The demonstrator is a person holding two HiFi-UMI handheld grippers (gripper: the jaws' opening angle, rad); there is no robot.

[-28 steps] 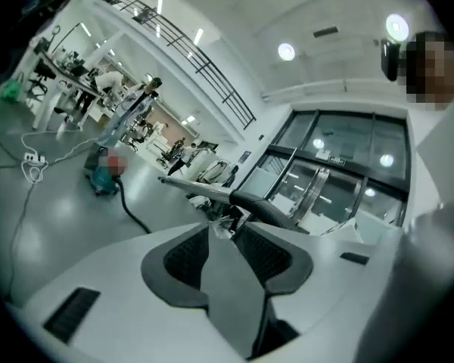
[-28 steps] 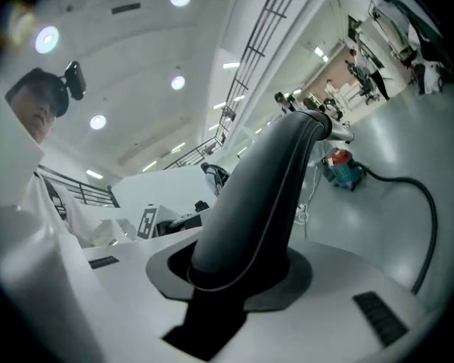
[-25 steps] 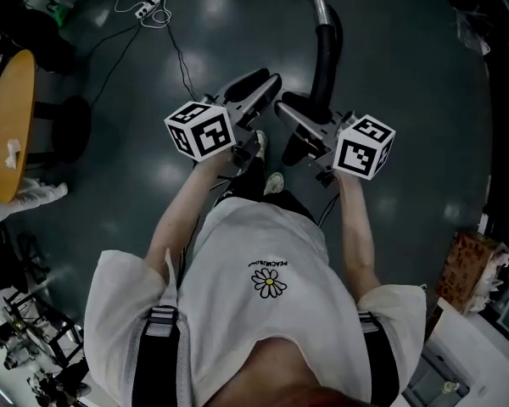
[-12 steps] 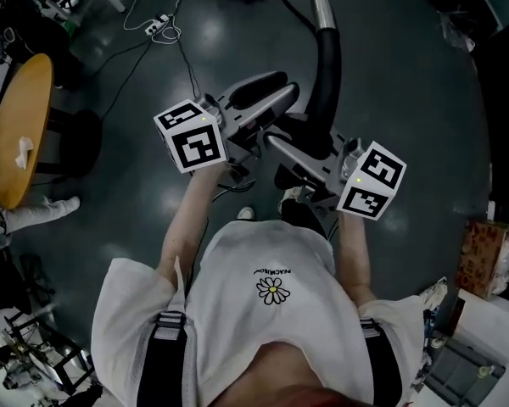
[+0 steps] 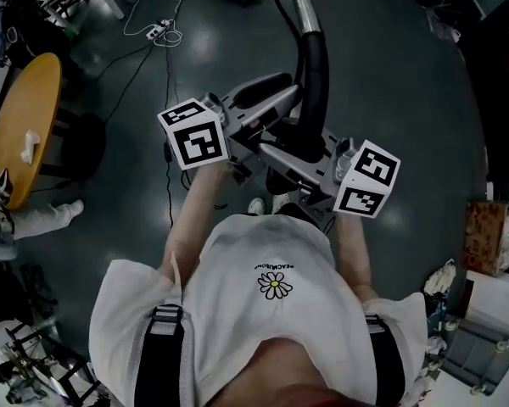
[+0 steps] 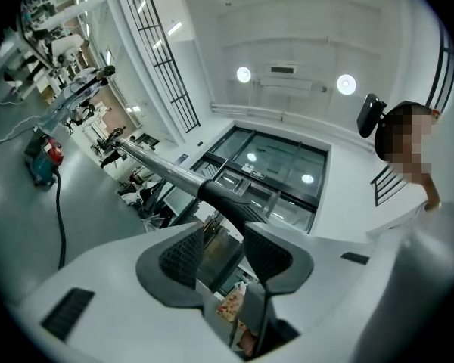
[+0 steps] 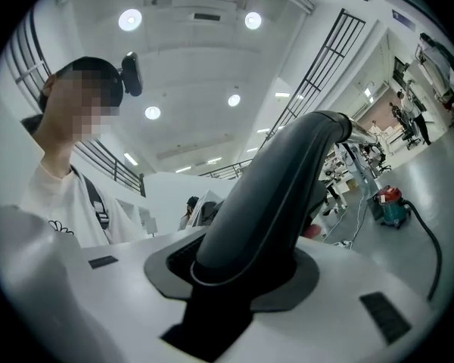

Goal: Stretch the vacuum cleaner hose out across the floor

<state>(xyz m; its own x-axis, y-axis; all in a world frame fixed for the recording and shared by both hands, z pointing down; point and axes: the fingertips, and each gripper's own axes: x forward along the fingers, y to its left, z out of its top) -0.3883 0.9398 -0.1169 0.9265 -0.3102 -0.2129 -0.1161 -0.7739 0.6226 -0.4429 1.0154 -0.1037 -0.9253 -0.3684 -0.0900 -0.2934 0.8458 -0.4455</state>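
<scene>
The vacuum's black curved handle (image 5: pixel 311 75) joins a shiny metal wand (image 5: pixel 299 0) that runs to the top of the head view. My right gripper (image 5: pixel 293 148) is shut on the handle (image 7: pixel 276 195), which fills the gap between its pads; its jaws have just been opening slightly with the handle still between them. My left gripper (image 5: pixel 287 90) stands open beside it. Daylight shows between its pads (image 6: pixel 183 257), and the handle's end (image 6: pixel 231 203) lies just past its tips. The red and teal vacuum body (image 6: pixel 45 153) and its black hose (image 6: pixel 60 210) are on the floor far off.
A round wooden table (image 5: pixel 21 125) stands at the left. A power strip (image 5: pixel 163 25) and cables (image 5: pixel 168 75) lie on the dark floor ahead. A cardboard box (image 5: pixel 485 236) and clutter sit at the right. The vacuum body (image 7: pixel 390 206) shows at the right gripper view's edge.
Both grippers and the handle have risen and drawn closer to my chest. The floor and the round table have shifted in view, and my feet have moved.
</scene>
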